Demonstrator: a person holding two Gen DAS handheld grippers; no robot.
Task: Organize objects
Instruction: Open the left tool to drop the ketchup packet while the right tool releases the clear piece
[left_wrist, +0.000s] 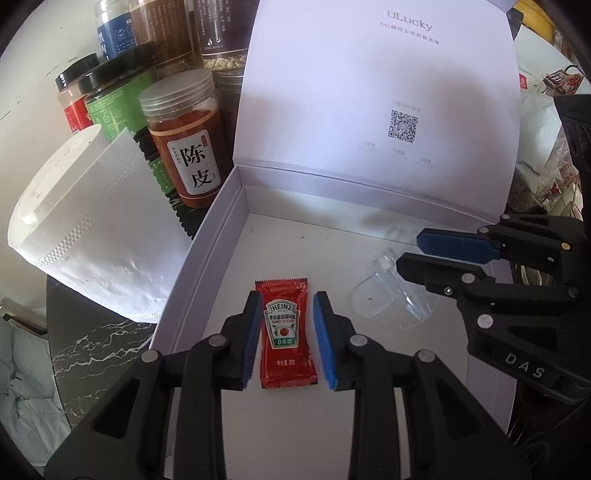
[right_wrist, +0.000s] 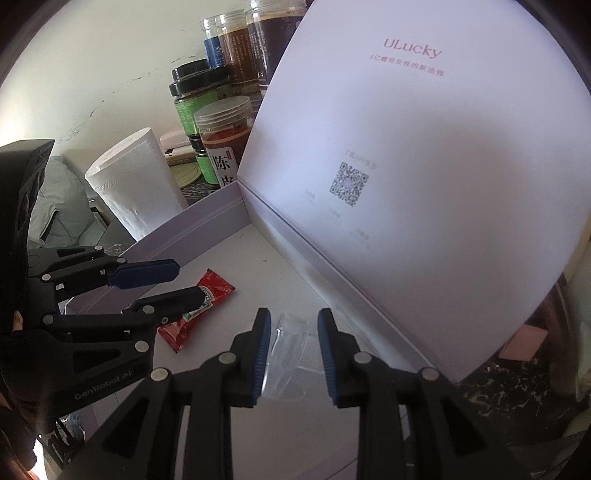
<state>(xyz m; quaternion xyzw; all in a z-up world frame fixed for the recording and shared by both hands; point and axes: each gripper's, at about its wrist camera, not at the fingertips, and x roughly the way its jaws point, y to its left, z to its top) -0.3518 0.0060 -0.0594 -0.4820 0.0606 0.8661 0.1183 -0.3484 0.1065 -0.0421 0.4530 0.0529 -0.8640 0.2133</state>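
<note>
I see a red Heinz ketchup packet (left_wrist: 287, 334) lying flat, label up, on the floor of the open white box (left_wrist: 207, 258), whose lid stands upright behind it. Near it on the same floor lies a clear plastic piece (left_wrist: 384, 295), well apart from the walls.

Inside the white box (left_wrist: 229, 206), the left gripper (left_wrist: 285, 339) is hovering with jaws parted, while the right gripper (right_wrist: 291, 354) is reaching in alongside, jaws likewise spread apart.
</note>
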